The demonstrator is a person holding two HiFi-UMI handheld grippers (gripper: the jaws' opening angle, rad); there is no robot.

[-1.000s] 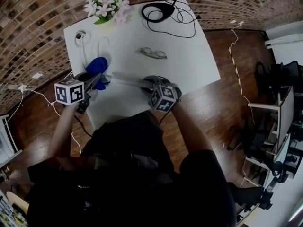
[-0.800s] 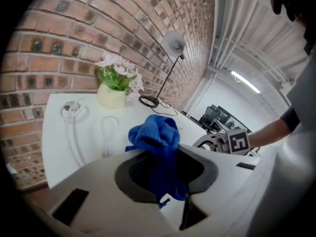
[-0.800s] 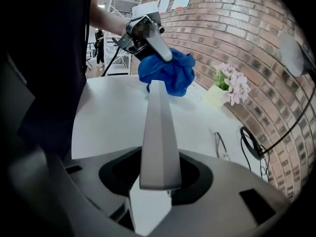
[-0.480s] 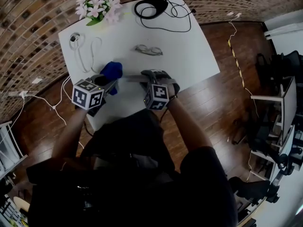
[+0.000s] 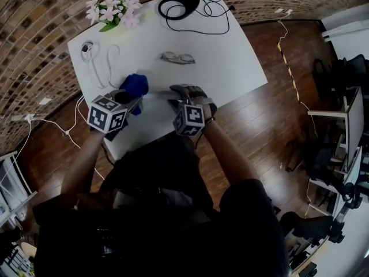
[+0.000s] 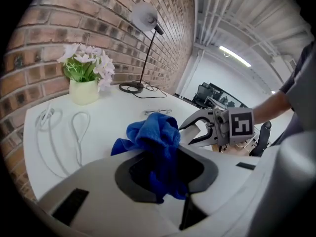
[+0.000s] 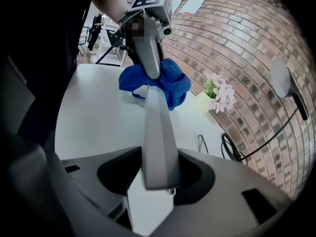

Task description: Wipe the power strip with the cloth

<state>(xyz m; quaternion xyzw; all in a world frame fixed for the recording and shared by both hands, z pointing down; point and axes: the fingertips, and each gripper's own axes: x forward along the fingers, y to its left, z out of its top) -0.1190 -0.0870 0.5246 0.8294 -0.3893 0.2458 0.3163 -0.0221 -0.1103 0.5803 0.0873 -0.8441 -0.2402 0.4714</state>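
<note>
The blue cloth (image 5: 136, 85) is bunched in my left gripper (image 5: 131, 98), which is shut on it; in the left gripper view the cloth (image 6: 153, 132) fills the space between the jaws. The pale power strip (image 5: 157, 95) runs from the cloth to my right gripper (image 5: 177, 94). In the right gripper view the power strip (image 7: 157, 132) rises out of the jaws of my right gripper (image 7: 155, 179) toward the cloth (image 7: 168, 80), which rests against its far end. The right jaws have just been opening a little, with the strip's end still held between them.
On the white table (image 5: 230, 68) lie a pair of glasses (image 5: 177, 57), a coiled white cable (image 5: 98, 56), a pot of pink flowers (image 5: 112, 7) and a black lamp base with its cord (image 5: 187, 6). The table's near edge is just below both grippers.
My left gripper has carried the cloth to the right along the power strip, closer to the right gripper. The right gripper has stayed in place.
</note>
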